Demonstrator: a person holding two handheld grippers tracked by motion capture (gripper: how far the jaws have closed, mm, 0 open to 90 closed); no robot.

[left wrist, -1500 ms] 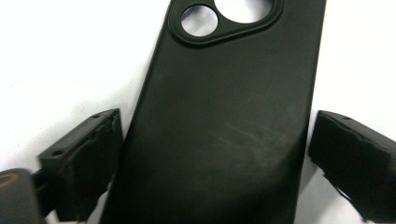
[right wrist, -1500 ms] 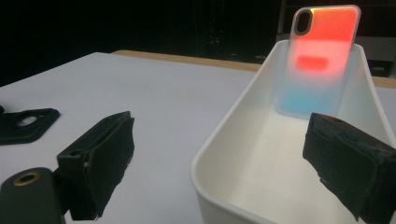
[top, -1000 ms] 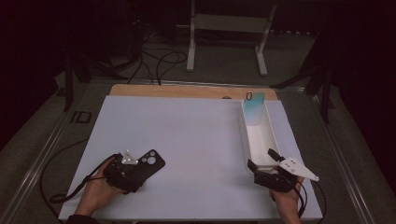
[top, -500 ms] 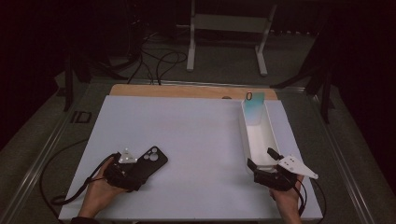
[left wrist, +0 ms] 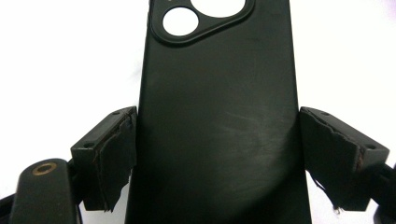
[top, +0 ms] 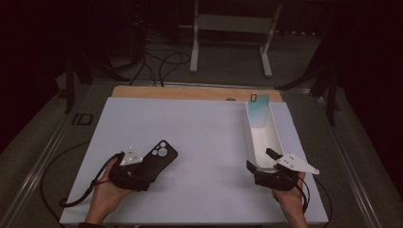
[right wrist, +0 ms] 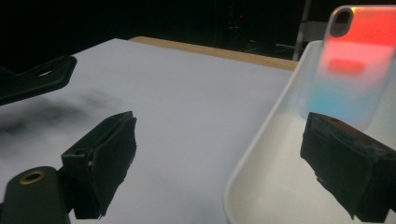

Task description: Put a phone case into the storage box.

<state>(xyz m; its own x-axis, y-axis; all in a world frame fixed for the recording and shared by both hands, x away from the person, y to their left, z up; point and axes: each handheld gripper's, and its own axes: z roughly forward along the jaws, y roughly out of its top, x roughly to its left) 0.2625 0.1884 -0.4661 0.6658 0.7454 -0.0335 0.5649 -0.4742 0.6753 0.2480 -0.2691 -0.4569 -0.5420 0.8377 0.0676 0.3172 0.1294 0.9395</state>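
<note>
We grip the black case (top: 158, 159) by its edges in our left gripper (top: 135, 172) near the mat's (top: 199, 137) left front — its view shows both pads touching. Our right gripper (top: 263, 165) gapes empty at the tray (top: 259, 137) — its view shows an iridescent case (right wrist: 355, 65) inside.

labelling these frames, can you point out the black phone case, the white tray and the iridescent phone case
black phone case (left wrist: 217, 116), left gripper view, middle of its back panel
white tray (top: 252, 128), high view, its left wall
iridescent phone case (right wrist: 350, 70), right gripper view, middle of its back, leaning in the tray's far end
</note>
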